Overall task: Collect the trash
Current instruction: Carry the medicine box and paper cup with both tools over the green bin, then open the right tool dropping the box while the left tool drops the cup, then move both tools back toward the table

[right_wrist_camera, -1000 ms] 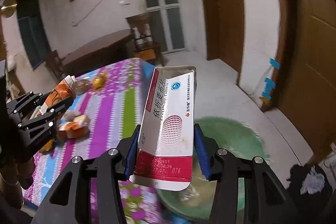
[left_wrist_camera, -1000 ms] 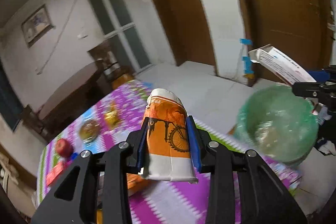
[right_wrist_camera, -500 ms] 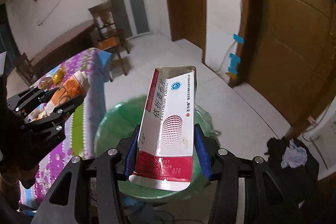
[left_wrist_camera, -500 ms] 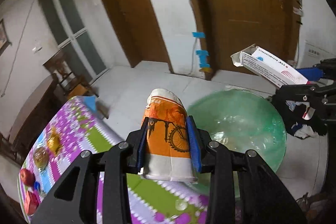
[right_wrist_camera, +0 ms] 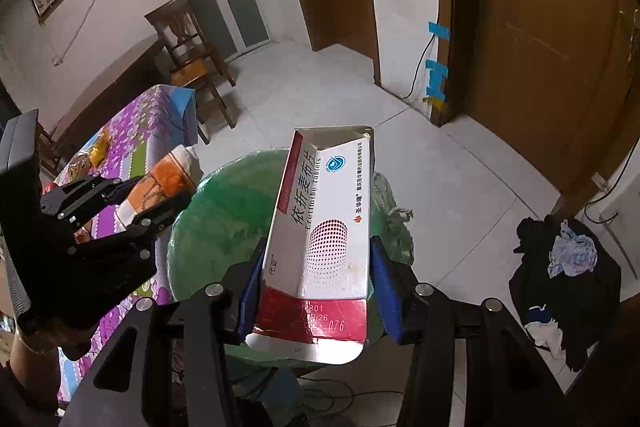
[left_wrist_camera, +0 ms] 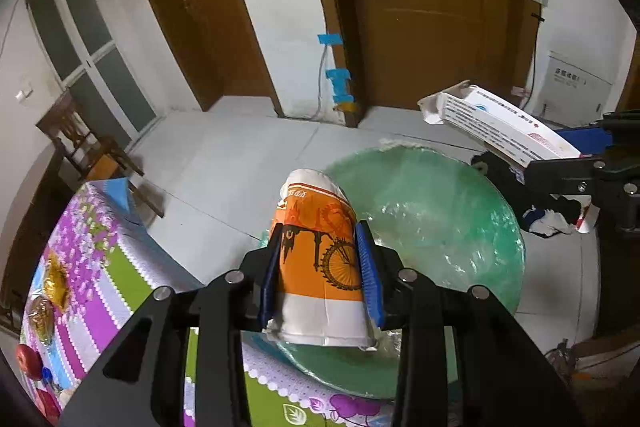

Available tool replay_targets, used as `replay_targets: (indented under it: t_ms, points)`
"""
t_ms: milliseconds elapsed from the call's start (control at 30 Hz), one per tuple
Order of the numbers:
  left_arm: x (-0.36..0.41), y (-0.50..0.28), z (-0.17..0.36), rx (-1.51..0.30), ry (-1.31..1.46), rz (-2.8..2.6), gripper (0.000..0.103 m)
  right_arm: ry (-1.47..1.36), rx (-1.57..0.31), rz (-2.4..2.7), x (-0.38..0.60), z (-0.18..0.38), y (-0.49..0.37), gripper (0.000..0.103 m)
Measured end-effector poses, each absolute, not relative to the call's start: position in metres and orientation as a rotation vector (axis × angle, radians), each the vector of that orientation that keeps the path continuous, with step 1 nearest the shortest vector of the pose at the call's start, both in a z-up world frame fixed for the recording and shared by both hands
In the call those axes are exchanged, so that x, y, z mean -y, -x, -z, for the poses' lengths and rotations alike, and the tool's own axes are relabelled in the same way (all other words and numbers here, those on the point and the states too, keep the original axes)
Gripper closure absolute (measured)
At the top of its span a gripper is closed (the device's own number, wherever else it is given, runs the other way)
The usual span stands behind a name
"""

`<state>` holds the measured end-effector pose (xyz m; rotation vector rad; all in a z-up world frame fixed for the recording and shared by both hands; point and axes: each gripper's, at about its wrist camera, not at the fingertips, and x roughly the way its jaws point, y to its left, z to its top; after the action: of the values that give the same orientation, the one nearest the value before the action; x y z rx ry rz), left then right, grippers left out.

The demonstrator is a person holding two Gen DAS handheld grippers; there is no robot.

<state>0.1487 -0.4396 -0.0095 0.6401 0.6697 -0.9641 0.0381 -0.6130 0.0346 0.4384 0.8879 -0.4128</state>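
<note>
Both grippers hold trash over an open bin: the left gripper (left_wrist_camera: 320,275) clamps a crushed orange-and-white paper cup (left_wrist_camera: 316,259) between its blue pads, and the right gripper (right_wrist_camera: 316,287) pinches a white-and-red tablet box (right_wrist_camera: 324,227) the same way.

The cup sits with its long axis running away from the camera along the fingers, its flattened rim at the far end and its white base toward the wrist, the bicycle print facing up. In the left wrist view it hangs over the near edge of the green bin bag (left_wrist_camera: 440,211), where the bin meets the purple-and-green striped tablecloth (left_wrist_camera: 104,267). The box stands lengthwise between the right pads, its torn-open flap end pointing forward and away and its red band toward the wrist; in the right wrist view it covers the middle of the bag's green mouth (right_wrist_camera: 224,227).

A second earlier both views looked across the table, with the bin off to one side. Now both point more steeply down, the bin fills the centre of each frame, and the table has slid to the left edge.

A wooden chair (right_wrist_camera: 192,63) stands beyond the table, and dark clothing (right_wrist_camera: 560,267) lies heaped on the pale floor to the right of the bin.
</note>
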Motion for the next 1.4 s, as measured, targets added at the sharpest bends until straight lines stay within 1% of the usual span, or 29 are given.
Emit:
replay_targets:
  t_ms: [300, 467, 500, 533, 567, 600, 1167, 1400]
  points:
    - [0.445, -0.158, 0.021, -0.717, -0.654, 0.976, 0.069, -0.461, -0.928, 0.398, 0.607, -0.021, -0.070, 0.053]
    - [0.451, -0.163, 0.026, -0.734, -0.667, 0.966, 0.066, -0.470, -0.940, 0.404, 0.606, -0.016, -0.085, 0.052]
    - [0.452, -0.165, 0.027, -0.739, -0.672, 0.961, 0.063, -0.465, -0.940, 0.406, 0.606, -0.015, -0.088, 0.051]
    - [0.454, -0.167, 0.028, -0.742, -0.679, 0.954, 0.053, -0.458, -0.943, 0.403, 0.606, -0.015, -0.091, 0.049]
    - [0.454, -0.169, 0.030, -0.738, -0.683, 0.939, 0.037, -0.448, -0.949, 0.397, 0.605, -0.013, -0.095, 0.039]
    - [0.453, -0.171, 0.030, -0.734, -0.680, 0.933, 0.032, -0.437, -0.947, 0.412, 0.605, -0.013, -0.096, 0.032]
    - [0.431, -0.169, 0.030, -0.732, -0.650, 0.907, 0.032, -0.460, -0.946, 0.431, 0.613, -0.001, -0.086, 0.034]
    - [0.402, -0.166, 0.028, -0.702, -0.580, 0.836, 0.032, -0.438, -0.906, 0.477, 0.604, 0.001, -0.075, 0.034]
